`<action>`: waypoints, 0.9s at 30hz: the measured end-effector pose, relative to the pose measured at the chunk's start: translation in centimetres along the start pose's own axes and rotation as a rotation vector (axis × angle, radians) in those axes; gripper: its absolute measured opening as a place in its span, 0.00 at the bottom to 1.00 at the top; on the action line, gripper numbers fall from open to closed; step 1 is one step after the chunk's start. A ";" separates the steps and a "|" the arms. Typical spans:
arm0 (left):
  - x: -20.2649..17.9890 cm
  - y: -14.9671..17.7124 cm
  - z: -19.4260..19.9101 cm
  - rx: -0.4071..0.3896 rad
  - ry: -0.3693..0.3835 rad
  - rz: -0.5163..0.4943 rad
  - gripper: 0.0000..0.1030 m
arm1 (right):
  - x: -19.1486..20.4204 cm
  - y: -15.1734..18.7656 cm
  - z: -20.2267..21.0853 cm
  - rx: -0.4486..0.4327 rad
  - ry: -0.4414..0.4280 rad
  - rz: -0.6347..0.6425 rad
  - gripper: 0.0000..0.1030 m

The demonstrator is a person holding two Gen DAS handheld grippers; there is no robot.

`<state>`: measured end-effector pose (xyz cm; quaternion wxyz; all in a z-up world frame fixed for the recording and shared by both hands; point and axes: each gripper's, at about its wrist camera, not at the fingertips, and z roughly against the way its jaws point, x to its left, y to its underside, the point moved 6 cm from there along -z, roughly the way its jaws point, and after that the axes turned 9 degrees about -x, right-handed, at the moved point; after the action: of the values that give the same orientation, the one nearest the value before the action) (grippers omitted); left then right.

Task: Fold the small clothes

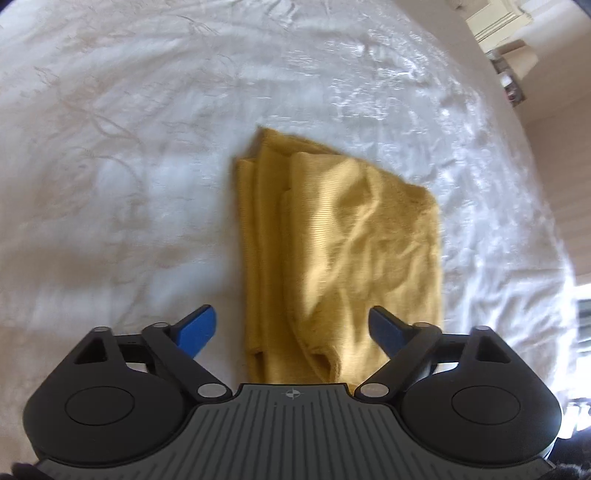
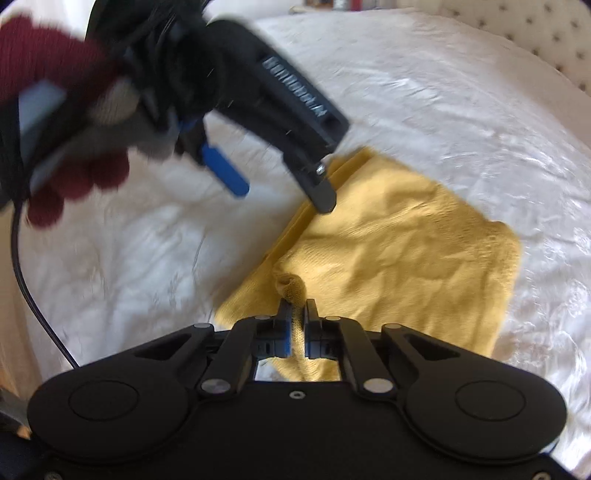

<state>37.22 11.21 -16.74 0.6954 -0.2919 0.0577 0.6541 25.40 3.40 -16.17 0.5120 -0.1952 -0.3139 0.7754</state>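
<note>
Pinching a bunched bit of the yellow garment [image 2: 388, 266] in our right gripper [image 2: 296, 314], we have its fingers closed tight on a small twist of cloth at the near edge of the piece. We judge this grip is there to lift or drag that edge for another fold, or to tug the bundle square. The cloth rises into a little peak just ahead of the fingertips, which suggests we are pulling up on it.

Our left gripper [image 1: 291, 328] hangs above the garment with its blue-padded fingers spread wide and nothing between them. In the right wrist view it sits tilted over the far left side of the cloth, one fingertip close to the folded edge; whether it touches we cannot tell through the blur. We read it as ready either to pin that side down or to take a second hold.

The garment lies on the white bedspread [image 1: 129, 166], toward the middle of the bed, away from any edge we can see. It is a soft, ribbed mustard knit, already doubled into a rough rectangle, with several stacked layers showing along its left side and a rumpled, creased top face. It looks limp and likely to slump if lifted by one point.

Beyond it, the spread runs on to a tufted headboard [image 2: 546, 33].
</note>
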 end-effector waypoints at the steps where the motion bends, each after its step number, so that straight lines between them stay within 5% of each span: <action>1: -0.3 -0.2 -0.2 -0.001 0.013 0.013 0.92 | -0.6 -0.2 0.4 -0.011 -0.020 -0.047 0.10; 12: -2.7 -0.1 -5.0 0.093 0.124 0.063 1.00 | -3.4 -0.5 1.5 -0.049 -0.014 -0.247 0.10; 20: -4.1 -3.7 -7.0 -0.045 0.126 -0.019 0.98 | -3.0 0.2 1.8 -0.043 -0.033 -0.244 0.10; 25: -4.8 -5.4 -6.2 -0.142 0.080 -0.096 0.76 | -2.8 0.4 1.9 -0.045 -0.040 -0.244 0.10; 27: -4.5 -5.5 -6.3 -0.122 0.048 -0.098 0.50 | -2.6 0.5 1.9 -0.046 -0.041 -0.249 0.10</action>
<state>43.68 4.35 -18.01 0.7061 -0.3519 0.0200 0.6142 24.95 0.30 -15.22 0.5933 -0.1505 -0.3638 0.7021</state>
